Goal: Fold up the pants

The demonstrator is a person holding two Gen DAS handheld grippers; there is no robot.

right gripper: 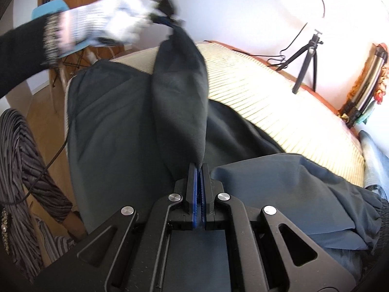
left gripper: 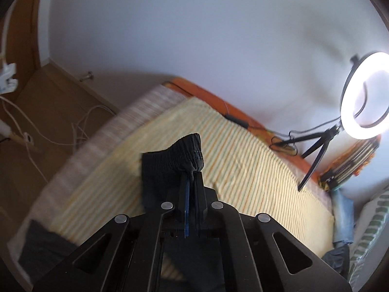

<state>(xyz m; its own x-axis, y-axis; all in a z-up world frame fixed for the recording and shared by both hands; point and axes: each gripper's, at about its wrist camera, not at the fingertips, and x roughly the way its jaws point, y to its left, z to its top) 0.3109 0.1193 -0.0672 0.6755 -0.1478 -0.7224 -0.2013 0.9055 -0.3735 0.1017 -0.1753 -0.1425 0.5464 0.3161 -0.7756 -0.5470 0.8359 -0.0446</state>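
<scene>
Right tongs (right gripper: pixel 199 168): jaws together, a fold of the dark pants (right gripper: pixel 114 126) pinched between the blue pads. From that pinch a ridge of cloth rises away toward the far side of the bed.

Pants lie spread across the near half of the bed (right gripper: pixel 279 102), over a yellow striped sheet. One part drapes off the near right corner. The lifted ridge runs up to the left tongs (right gripper: pixel 170 23), which are blurred in the right wrist view; a gloved hand (right gripper: pixel 107 24) with a black sleeve carries them.

Left wrist view: left tongs (left gripper: pixel 192 174) closed on the gathered elastic waistband (left gripper: pixel 187 153), the bunched cloth sticking up past the tips, clear of the sheet. More dark cloth hangs below the frame at the near left.

Beyond the pants, bare striped sheet as far as an orange bed edge (left gripper: pixel 214 97).

On the far side of the bed: a small black tripod (right gripper: pixel 306 58) with a lit ring light (left gripper: pixel 364 95), cable trailing along the bed edge. Further right, a stack of striped things against the wall, blurred.

Left of the bed: wooden floor (left gripper: pixel 36 112) with white cables, a blue chair (right gripper: pixel 48 9).
</scene>
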